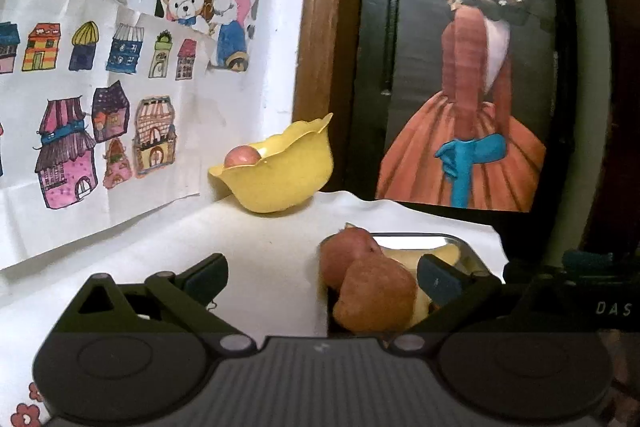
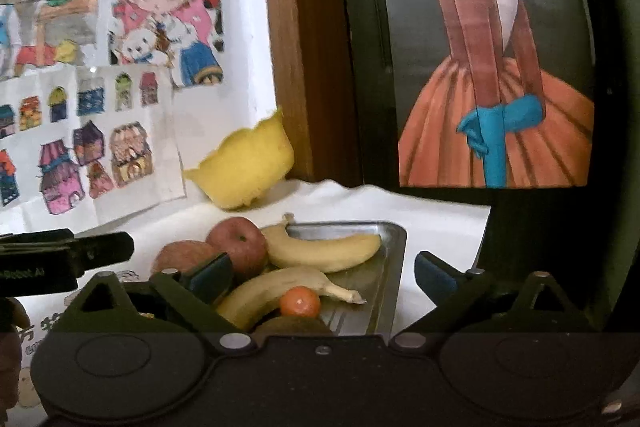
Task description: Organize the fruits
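Observation:
A yellow scalloped bowl (image 1: 280, 171) stands at the back by the wall with one red apple (image 1: 242, 157) in it. A metal tray (image 2: 386, 259) holds two red apples (image 2: 238, 243), two bananas (image 2: 320, 247), a small orange fruit (image 2: 300, 301) and a brown kiwi (image 2: 292, 325). My left gripper (image 1: 322, 277) is open at the tray's left end. The nearest apple (image 1: 376, 301) sits close to its right finger, and nothing is clamped. My right gripper (image 2: 323, 277) is open over the tray's near end, above a banana and the orange fruit.
White cloth (image 1: 260, 239) covers the table. Children's drawings (image 1: 100, 87) hang on the left wall, with a wooden frame (image 1: 316, 47) and a dark poster (image 1: 460, 87) behind. The left gripper's finger (image 2: 100, 251) reaches in left of the tray.

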`<state>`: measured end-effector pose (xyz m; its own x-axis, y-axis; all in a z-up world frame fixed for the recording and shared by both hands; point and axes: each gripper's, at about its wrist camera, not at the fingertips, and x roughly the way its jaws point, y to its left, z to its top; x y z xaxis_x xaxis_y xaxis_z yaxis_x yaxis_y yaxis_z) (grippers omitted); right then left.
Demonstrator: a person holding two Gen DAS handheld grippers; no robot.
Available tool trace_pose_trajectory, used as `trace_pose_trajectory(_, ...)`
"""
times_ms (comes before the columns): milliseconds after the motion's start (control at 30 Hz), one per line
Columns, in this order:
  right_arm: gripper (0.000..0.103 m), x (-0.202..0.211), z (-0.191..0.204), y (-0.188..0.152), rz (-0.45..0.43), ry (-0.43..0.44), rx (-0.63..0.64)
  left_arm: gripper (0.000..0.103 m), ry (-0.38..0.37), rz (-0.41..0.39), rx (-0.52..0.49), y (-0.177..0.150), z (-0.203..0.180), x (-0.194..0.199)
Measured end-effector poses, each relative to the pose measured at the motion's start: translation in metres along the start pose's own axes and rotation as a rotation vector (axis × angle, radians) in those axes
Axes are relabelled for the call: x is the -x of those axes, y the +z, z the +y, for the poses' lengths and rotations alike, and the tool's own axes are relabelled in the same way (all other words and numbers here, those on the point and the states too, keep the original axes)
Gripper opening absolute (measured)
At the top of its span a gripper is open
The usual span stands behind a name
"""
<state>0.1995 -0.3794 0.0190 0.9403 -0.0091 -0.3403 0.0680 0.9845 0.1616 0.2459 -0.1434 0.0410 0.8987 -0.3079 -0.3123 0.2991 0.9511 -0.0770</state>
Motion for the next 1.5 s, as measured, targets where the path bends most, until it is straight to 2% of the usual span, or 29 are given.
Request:
trace_pose_trajectory(133,0.102,0.038,0.012,-0.006,-0.076,0.011,0.018,0.103,-0.002,0.01,0.048,-0.004,0.001,0.033)
trace_pose_trajectory(300,0.102,0.107,0.037,-0.008,-0.083,0.041,0.005,0.103,0.037,0.001,0.112,-0.015,-0.001,0.105)
trace_pose_trajectory(400,0.102,0.152,0.054,-0.005,-0.093,0.078,0.042,0.103,0.025,-0.017,0.094,-0.016,-0.001,0.149)
trace_pose_trajectory(500,0.102,0.197,0.068,-0.01,-0.15,0.052,0.078,0.103,0.033,-0.06,0.073,-0.02,-0.001,0.186)
trace_pose_trajectory(700,0.102,0.249,0.086,-0.026,-0.153,0.031,0.082,0.103,0.016,-0.093,0.072,-0.033,0.004,0.237)
trace_pose_trajectory(1167,0.102,0.306,0.13,-0.065,-0.141,0.027,0.068,0.103,0.028,-0.068,0.11,-0.075,0.035,0.296)
trace_pose_trajectory(1500,0.102,0.304,0.146,-0.082,-0.116,0.022,0.056,0.103,0.063,-0.036,0.133,-0.093,0.057,0.298)
